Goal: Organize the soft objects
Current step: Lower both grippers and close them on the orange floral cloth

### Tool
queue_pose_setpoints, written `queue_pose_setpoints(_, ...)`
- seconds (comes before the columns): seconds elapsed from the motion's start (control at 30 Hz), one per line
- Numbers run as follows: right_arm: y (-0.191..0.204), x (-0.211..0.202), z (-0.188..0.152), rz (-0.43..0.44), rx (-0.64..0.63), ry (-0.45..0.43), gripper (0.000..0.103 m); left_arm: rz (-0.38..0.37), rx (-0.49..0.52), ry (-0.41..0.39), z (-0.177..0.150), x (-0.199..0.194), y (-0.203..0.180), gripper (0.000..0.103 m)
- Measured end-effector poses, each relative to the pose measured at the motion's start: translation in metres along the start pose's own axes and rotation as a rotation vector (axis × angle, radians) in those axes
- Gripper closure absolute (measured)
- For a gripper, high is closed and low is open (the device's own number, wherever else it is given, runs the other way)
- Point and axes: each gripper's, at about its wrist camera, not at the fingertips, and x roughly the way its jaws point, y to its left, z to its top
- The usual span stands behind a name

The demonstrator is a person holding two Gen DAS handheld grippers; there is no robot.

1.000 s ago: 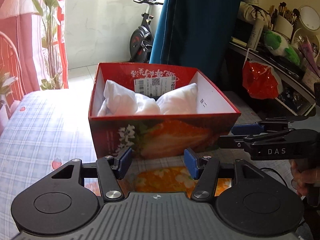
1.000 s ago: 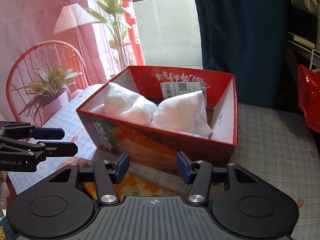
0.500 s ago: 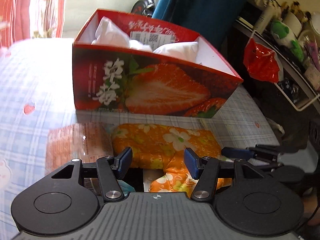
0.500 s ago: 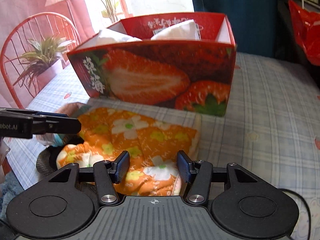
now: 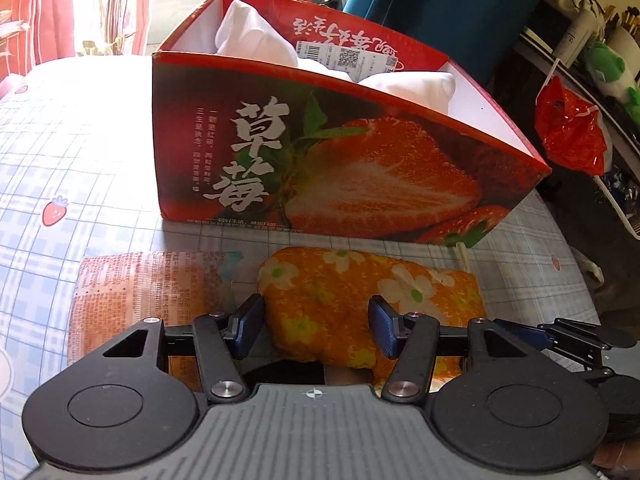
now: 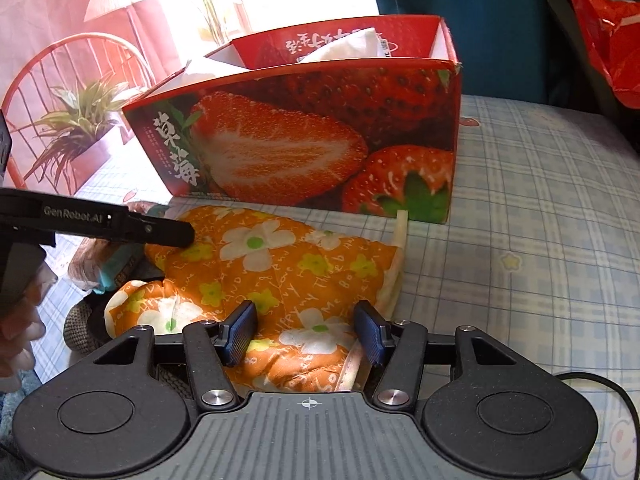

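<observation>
Orange floral cushion (image 5: 372,300): soft, stitched, printed with white and yellow flowers; lies flat on the checked tablecloth (image 5: 80,168) at the near edge of the table, just in front of the strawberry box (image 5: 340,168). Its far edge runs close along the box's front wall, a narrow strip of cloth showing between them. Its near edge overhangs or meets the table's near edge; which of the two cannot be told.

Strawberry box: red cardboard, open-topped, upright, set back from the near edge. White cushions (image 5: 256,36) sit inside it, their tops rising to about the rim.

Left gripper (image 5: 316,326): fingers spread wide, blue pads either side of the cushion's near-left part, with a gap on both sides; not clamped. In the right wrist view one black finger (image 6: 160,232) lies over the cushion's left end.

Right gripper (image 6: 306,332): fingers likewise apart, straddling the cushion's near-right corner, where the fabric bunches up between the pads; contact with the pads cannot be told.

Printed plastic packet (image 5: 148,284): flat on the cloth, just left of the cushion.

Open room: bare cloth extends right of the cushion and box toward the table's right edge (image 6: 540,208), and left of the box toward the left edge. A red plastic bag (image 5: 572,136) hangs off the table, to the right.
</observation>
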Motion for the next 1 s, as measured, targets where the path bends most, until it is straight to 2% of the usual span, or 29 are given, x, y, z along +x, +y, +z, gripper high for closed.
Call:
queue_pose_setpoints(0.07,0.0,-0.003,0.002,-0.005,-0.001,-0.009,0.051,0.014,0.013,-0.018,-0.002,-0.004,-0.001,0.061)
queue_pose_setpoints(0.1,0.0,-0.006,0.004,-0.01,-0.004,-0.025,0.05,0.022,0.017,-0.024,-0.004,-0.006,-0.002,0.077)
queue_pose_setpoints(0.13,-0.002,-0.008,0.005,-0.013,0.001,-0.038,0.045,0.02,0.017,-0.027,-0.005,-0.007,0.0,0.082)
queue_pose_setpoints(0.3,-0.023,-0.005,0.005,-0.032,0.11,-0.028,0.041,0.025,0.02,-0.042,-0.011,-0.008,0.0,0.084)
queue_pose_setpoints(0.5,-0.038,0.007,-0.001,0.031,0.211,0.004,0.039,0.029,0.022,-0.04,-0.014,-0.005,-0.002,0.084)
queue_pose_setpoints(0.57,-0.038,0.011,0.0,0.036,0.209,0.0,0.047,0.02,0.019,-0.029,-0.013,-0.003,-0.002,0.08)
queue_pose_setpoints(0.63,-0.036,0.013,0.002,0.037,0.201,-0.002,0.053,0.007,0.011,-0.025,-0.011,-0.001,-0.001,0.066)
queue_pose_setpoints(0.67,-0.034,0.014,0.003,0.036,0.194,-0.004,0.058,-0.003,0.009,-0.028,-0.01,0.0,-0.001,0.064)
queue_pose_setpoints(0.7,-0.033,0.015,0.005,0.035,0.184,-0.004,0.06,-0.006,0.011,-0.027,-0.009,0.001,-0.002,0.064)
queue_pose_setpoints(0.73,-0.03,0.016,0.006,0.027,0.17,-0.005,0.063,-0.003,0.017,-0.028,-0.009,0.002,-0.003,0.064)
queue_pose_setpoints(0.77,-0.028,0.015,0.008,0.021,0.152,-0.008,0.071,0.0,0.029,-0.033,-0.009,0.003,-0.006,0.067)
queue_pose_setpoints(0.8,-0.025,0.015,0.01,0.026,0.133,-0.01,0.075,0.007,0.038,-0.039,-0.009,0.003,-0.007,0.08)
queue_pose_setpoints(0.83,-0.023,0.014,0.011,0.03,0.117,-0.009,0.078,0.022,0.045,-0.044,-0.009,0.001,-0.008,0.088)
queue_pose_setpoints(1.0,-0.017,0.008,0.017,0.033,0.076,-0.02,0.082,0.012,0.025,-0.079,-0.005,-0.01,-0.004,0.093)
